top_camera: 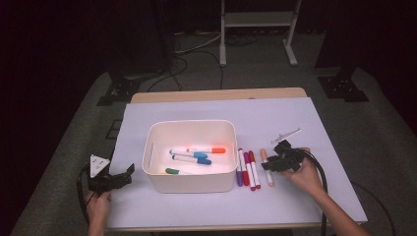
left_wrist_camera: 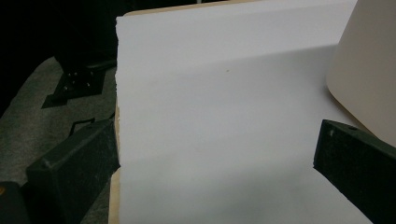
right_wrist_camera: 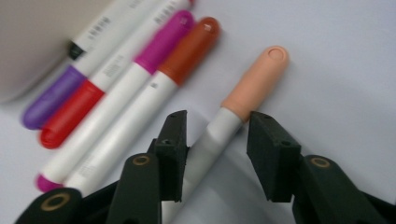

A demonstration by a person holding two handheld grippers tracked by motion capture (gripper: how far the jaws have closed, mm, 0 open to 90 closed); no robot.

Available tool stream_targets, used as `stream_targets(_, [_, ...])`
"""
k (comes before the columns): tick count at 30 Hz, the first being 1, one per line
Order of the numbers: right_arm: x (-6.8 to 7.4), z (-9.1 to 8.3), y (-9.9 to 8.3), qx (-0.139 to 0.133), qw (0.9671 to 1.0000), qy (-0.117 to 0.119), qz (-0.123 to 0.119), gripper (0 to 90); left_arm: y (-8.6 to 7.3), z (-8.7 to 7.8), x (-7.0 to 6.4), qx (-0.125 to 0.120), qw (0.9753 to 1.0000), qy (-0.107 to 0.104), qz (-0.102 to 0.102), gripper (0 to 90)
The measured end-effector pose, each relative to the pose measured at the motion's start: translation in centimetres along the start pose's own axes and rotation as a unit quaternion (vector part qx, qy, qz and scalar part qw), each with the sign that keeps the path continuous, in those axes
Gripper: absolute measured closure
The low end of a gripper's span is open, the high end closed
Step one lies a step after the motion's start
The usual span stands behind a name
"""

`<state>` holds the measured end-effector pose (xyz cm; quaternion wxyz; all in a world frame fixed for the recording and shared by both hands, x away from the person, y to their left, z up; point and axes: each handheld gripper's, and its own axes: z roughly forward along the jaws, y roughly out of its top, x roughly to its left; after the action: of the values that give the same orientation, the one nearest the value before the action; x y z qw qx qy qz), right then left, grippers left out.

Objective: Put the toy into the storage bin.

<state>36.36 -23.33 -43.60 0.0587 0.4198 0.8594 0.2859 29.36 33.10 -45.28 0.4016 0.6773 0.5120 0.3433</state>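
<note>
With my right gripper spread, its jaws straddle the white barrel of the peach-capped marker, which lies on the table's white sheet just beside four other markers and the white bin. My left gripper hangs released over bare sheet left of the bin.
</note>
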Motion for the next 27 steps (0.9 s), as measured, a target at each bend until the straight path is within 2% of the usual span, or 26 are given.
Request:
stream_targets(2, [-0.2, -0.1, -0.3, 0.004, 0.9998, -0.017, 0.002, 62.0, 0.0, 0.0, 0.0, 0.001, 1.0000, 0.000, 0.000, 0.0])
stream_targets(4, [-0.4, -0.3, -0.5, 0.005, 0.9997, -0.025, 0.006, 64.8, 0.0, 0.0, 0.0, 0.001, 1.0000, 0.000, 0.000, 0.0])
stream_targets(7, [-0.4, -0.5, -0.6, 0.009, 0.9989, -0.047, -0.001, 71.5, 0.0, 0.0, 0.0, 0.000, 1.0000, 0.000, 0.000, 0.0])
stream_targets(13, [-0.5, -0.5, -0.6, 0.010, 0.9986, -0.053, -0.001, 75.3, 0.0, 0.0, 0.0, 0.001, 1.0000, 0.000, 0.000, 0.0])
stream_targets(16, [-0.7, -0.6, -0.6, 0.009, 0.9990, -0.043, 0.008, 75.7, 0.0, 0.0, 0.0, 0.001, 1.0000, 0.000, 0.000, 0.0])
stream_targets(23, [-0.6, -1.3, -0.4, -0.002, 0.9997, 0.008, 0.022, 75.8, 0.0, 0.0, 0.0, 0.000, 1.0000, 0.001, 0.001, 0.0])
stream_targets(24, [-0.5, -1.7, -0.3, -0.006, 0.9990, 0.030, 0.034, 75.8, 0.0, 0.0, 0.0, 0.000, 1.0000, 0.001, 0.001, 0.0])
stream_targets(27, [-0.3, -2.2, -0.2, -0.009, 0.9984, 0.042, 0.036, 75.8, 0.0, 0.0, 0.0, 0.001, 1.0000, 0.001, 0.000, 0.0])
